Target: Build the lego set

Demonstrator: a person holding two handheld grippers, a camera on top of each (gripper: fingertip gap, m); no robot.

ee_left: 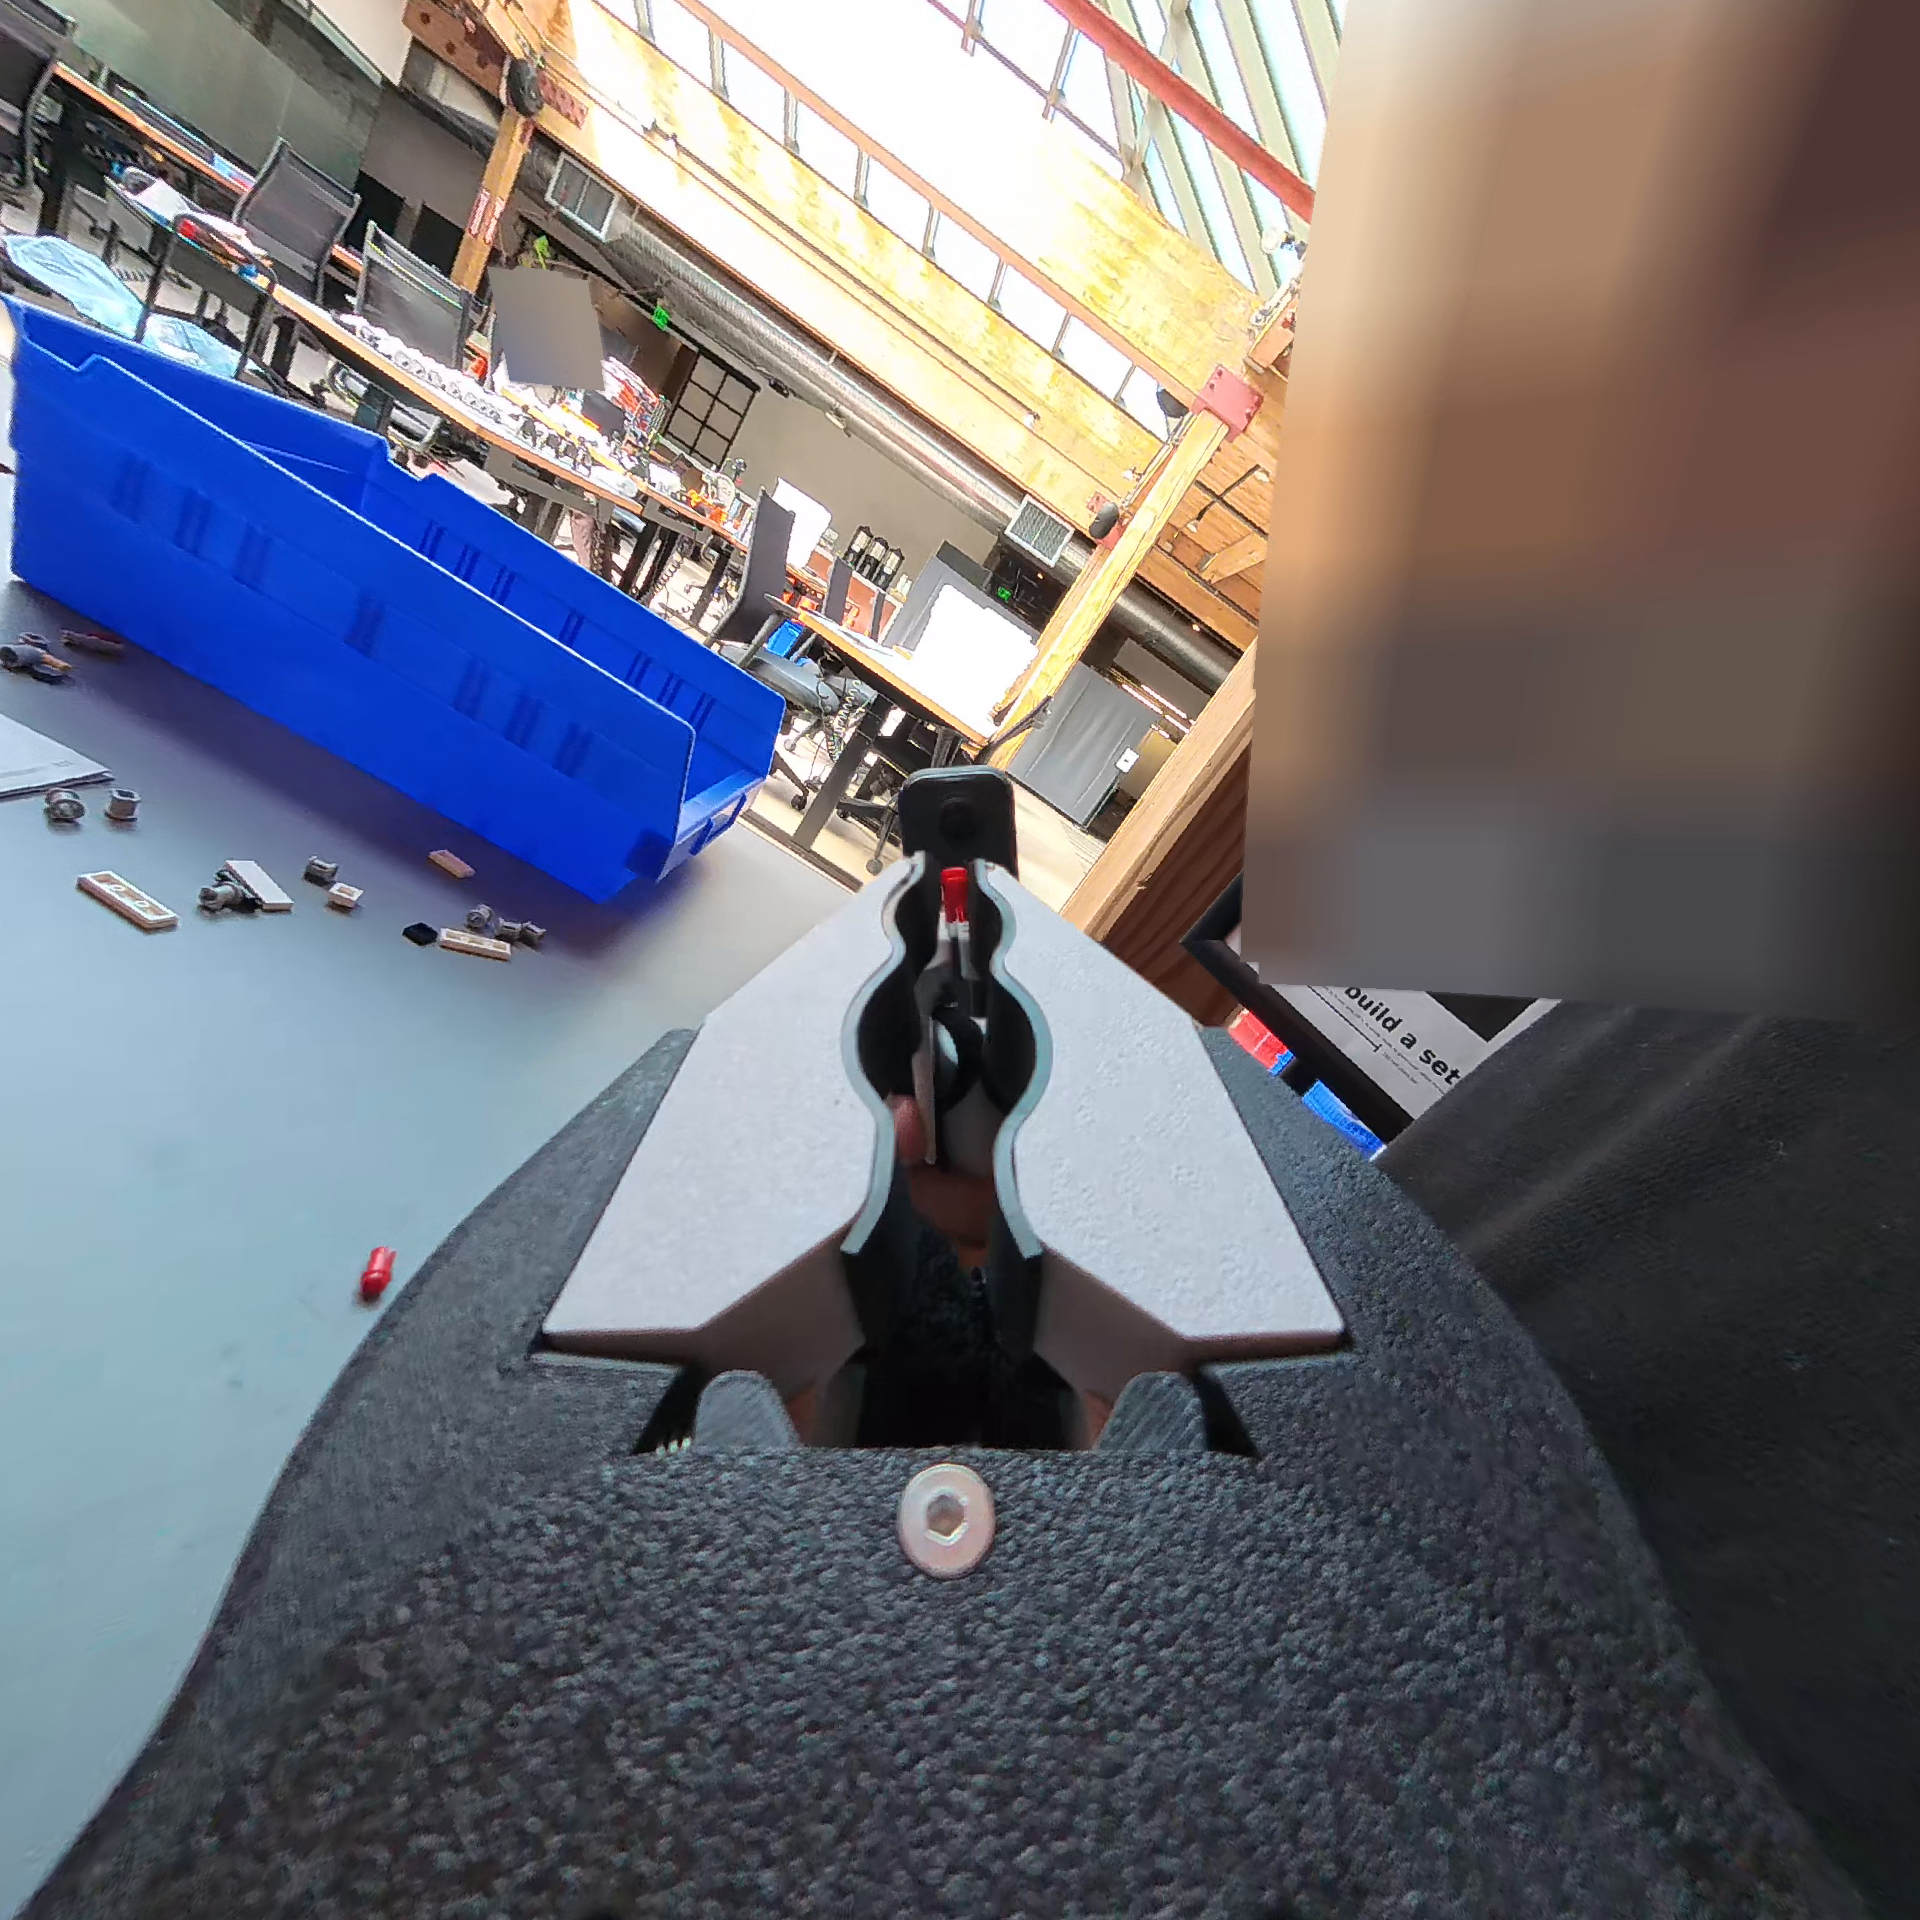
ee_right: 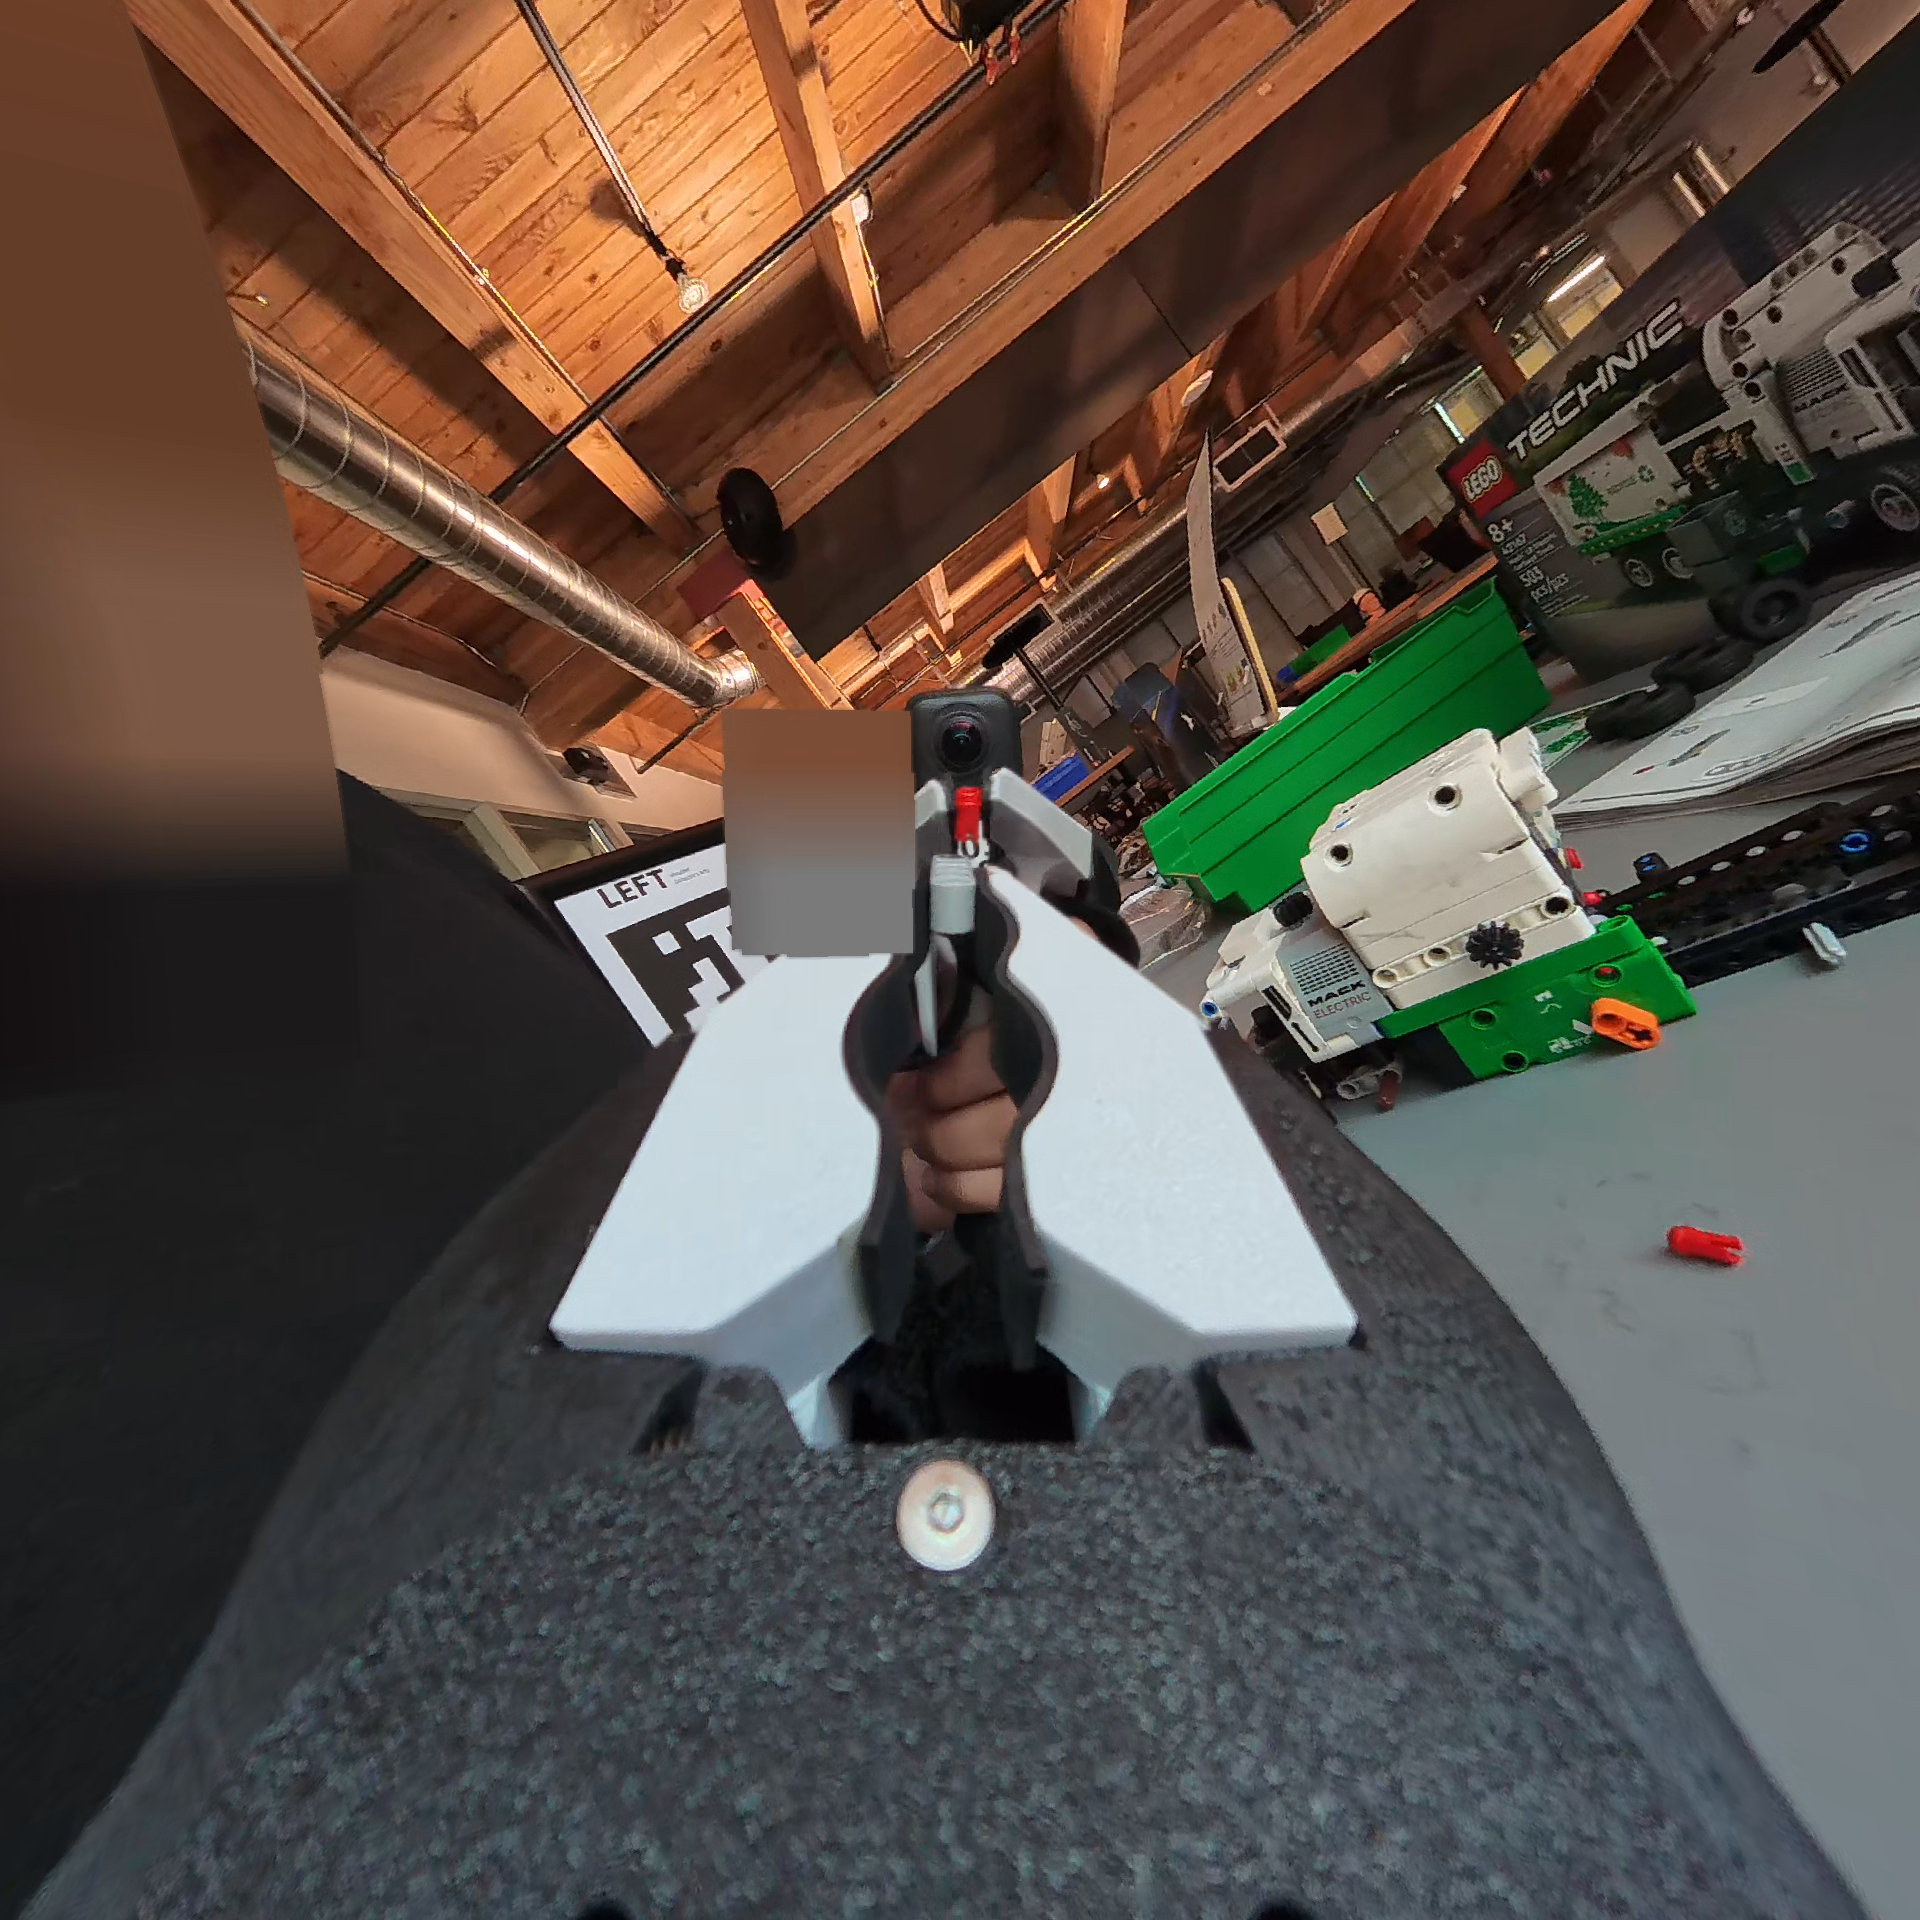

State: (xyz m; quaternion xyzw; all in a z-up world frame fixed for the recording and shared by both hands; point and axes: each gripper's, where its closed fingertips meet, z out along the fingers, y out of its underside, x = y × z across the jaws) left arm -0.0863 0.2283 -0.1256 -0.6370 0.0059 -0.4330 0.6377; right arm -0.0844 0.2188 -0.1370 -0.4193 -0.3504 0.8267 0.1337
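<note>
- Above the grey table, both tools meet tip to tip.
- Left gripper pinches a red pin.
- Right gripper clamps a white beam.
- Part-built truck lies on the table, right of the grippers.

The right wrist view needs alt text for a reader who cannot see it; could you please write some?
The right gripper, raised above a grey table, is shut on a white lego piece, facing the left gripper, which holds a red pin. To the right sit a part-built white and green lego truck, a loose red pin and a green bin.
</note>
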